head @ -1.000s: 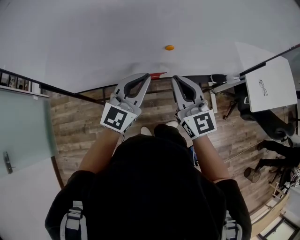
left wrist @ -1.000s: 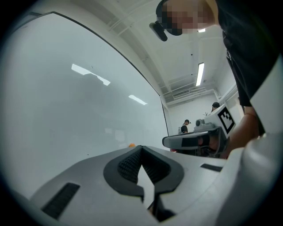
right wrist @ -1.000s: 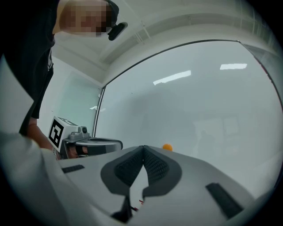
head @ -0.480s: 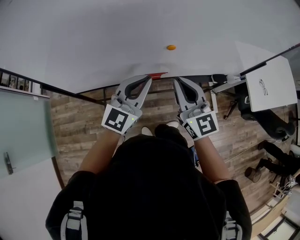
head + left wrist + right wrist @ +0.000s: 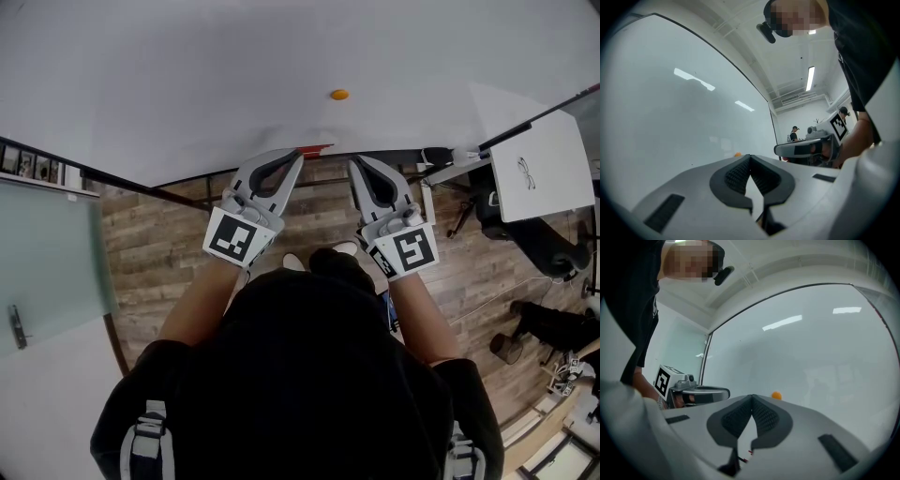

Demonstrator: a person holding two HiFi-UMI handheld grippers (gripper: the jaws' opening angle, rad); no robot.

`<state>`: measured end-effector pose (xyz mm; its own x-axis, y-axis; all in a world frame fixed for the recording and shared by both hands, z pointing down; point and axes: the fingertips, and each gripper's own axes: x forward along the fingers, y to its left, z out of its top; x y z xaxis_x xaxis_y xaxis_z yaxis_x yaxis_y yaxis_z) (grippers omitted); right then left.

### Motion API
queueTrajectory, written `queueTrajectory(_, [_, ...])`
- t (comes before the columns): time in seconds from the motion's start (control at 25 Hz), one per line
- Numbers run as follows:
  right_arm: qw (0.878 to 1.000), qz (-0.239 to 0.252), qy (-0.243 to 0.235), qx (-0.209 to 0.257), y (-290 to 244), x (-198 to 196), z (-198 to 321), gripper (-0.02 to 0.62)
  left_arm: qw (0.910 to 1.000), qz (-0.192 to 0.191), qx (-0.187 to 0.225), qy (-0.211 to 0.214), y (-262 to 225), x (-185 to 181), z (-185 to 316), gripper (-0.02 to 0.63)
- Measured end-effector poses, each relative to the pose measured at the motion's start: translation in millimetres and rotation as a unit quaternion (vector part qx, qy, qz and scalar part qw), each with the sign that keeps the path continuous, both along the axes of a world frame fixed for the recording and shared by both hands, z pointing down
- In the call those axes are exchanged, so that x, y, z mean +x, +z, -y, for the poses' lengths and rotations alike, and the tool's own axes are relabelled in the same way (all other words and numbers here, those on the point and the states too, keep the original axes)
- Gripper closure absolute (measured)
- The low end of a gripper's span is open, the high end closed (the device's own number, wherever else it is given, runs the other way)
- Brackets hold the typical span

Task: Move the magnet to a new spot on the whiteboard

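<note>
A small orange magnet (image 5: 339, 95) sticks to the whiteboard (image 5: 187, 75), a little above its lower edge. Both grippers are held level, side by side, with their tips close to that edge. My left gripper (image 5: 297, 154) is shut with nothing between its jaws; the magnet (image 5: 738, 154) peeks just over its left jaw. My right gripper (image 5: 354, 160) is also shut and empty, and the magnet (image 5: 776, 395) shows just above and right of its tips (image 5: 752, 397). Neither gripper touches the magnet. Each gripper view shows the other gripper (image 5: 806, 149) (image 5: 701, 393) beside it.
A red object (image 5: 314, 148) lies on the ledge under the board between the grippers. A white panel with a glasses sketch (image 5: 539, 169) stands at right, a frosted glass door (image 5: 47, 253) at left. Wooden floor (image 5: 159, 244) lies below. People stand far off (image 5: 794, 133).
</note>
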<state>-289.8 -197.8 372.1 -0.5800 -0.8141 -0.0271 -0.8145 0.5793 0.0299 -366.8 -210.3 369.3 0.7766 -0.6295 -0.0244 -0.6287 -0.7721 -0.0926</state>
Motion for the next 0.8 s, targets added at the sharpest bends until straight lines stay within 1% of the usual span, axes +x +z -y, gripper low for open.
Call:
queueTrajectory(0.12, [1.000,0.001,0.001,-0.003,1.4,0.8,1.0,0.603,1.0000,0.006,-0.004,-0.001,3.2,0.0,0.8,0.604])
queueTrajectory(0.6, [1.000,0.006,-0.003,0.004,-4.1,-5.1,-5.3,0.603,1.0000,-0.001,0.001,-0.001,0.4,1.6,-6.5,0.604])
queueTrajectory(0.8, [1.000,0.005,-0.007,0.007,-3.6,-3.8,-7.0,0.604,1.0000,0.002,0.004,-0.001,1.6,6.1,-9.5,0.604])
